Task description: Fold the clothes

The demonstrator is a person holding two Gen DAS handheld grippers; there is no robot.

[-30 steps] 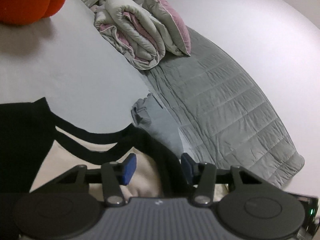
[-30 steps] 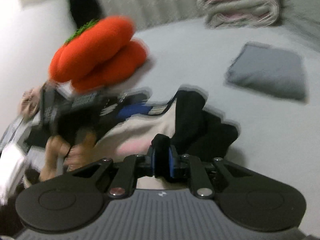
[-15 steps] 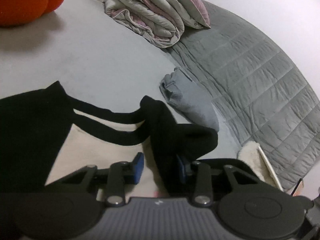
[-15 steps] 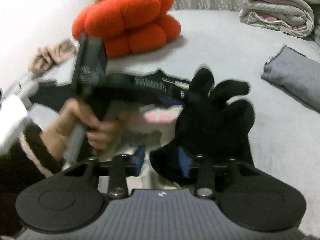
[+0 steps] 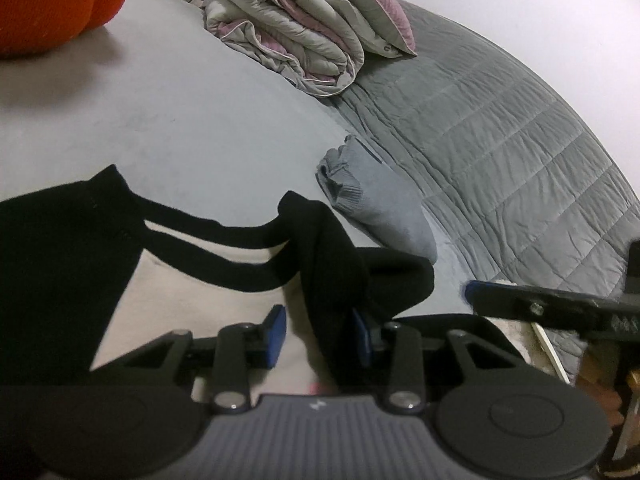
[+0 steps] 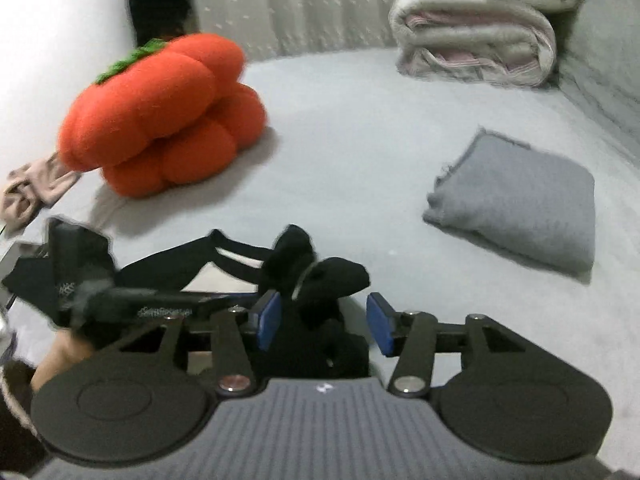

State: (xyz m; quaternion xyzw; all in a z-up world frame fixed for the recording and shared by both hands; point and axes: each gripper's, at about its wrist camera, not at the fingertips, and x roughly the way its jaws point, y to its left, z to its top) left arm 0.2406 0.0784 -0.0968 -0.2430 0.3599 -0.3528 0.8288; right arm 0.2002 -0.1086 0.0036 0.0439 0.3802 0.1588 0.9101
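On the bed, right tool opening over black-and-cream garment.

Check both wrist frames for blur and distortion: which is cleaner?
Left wrist view is cleaner: sharp on the quilted grey blanket, though fisheye bends its edge. Right wrist view is soft with motion smear, worst on the left tongs and the orange pumpkin cushion.

Right claw opening, left claw half-spread

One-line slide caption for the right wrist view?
Right gripper opening over the bunched black sleeve; folded grey garment and orange pumpkin cushion lie beyond.
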